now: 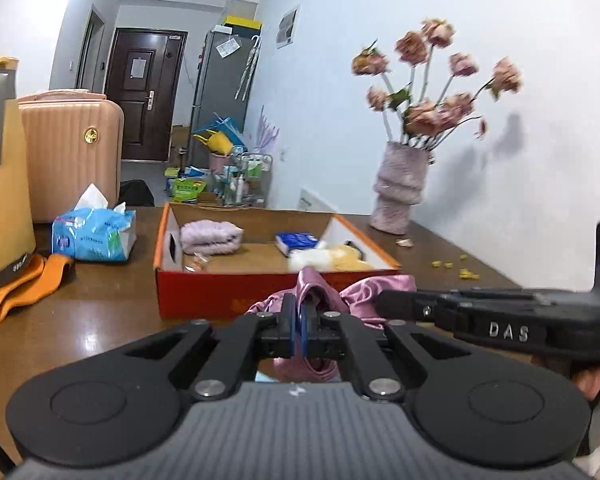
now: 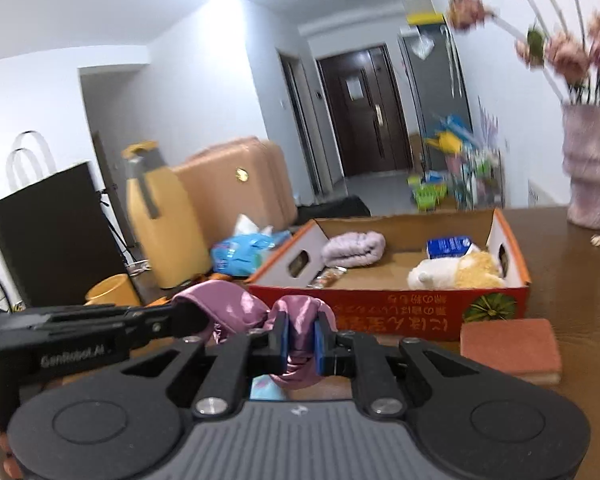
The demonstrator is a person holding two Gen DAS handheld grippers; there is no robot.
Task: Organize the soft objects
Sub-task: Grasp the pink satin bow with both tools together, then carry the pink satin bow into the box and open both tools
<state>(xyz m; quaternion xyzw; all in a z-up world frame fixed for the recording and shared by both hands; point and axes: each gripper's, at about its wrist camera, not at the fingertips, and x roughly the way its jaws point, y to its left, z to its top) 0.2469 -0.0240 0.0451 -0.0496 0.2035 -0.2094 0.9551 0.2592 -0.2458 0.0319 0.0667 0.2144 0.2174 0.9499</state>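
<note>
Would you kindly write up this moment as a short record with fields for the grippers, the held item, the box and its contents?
left gripper: shut on the pink satin cloth
right gripper: shut on the same cloth
cloth position: bunched between both grippers, in front of the box, outside it
box: open, orange-red cardboard, on the brown table
box contents: lilac towel, plush toy, blue packet, small snack wrapper
beside the box: sponge, tissue pack, vase

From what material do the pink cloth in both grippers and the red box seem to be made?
The pink cloth looks like satin or a similar silky fabric: glossy highlights, soft folds. The red box looks like printed cardboard: brown raw inside, cut handle holes, thin folded walls.
</note>
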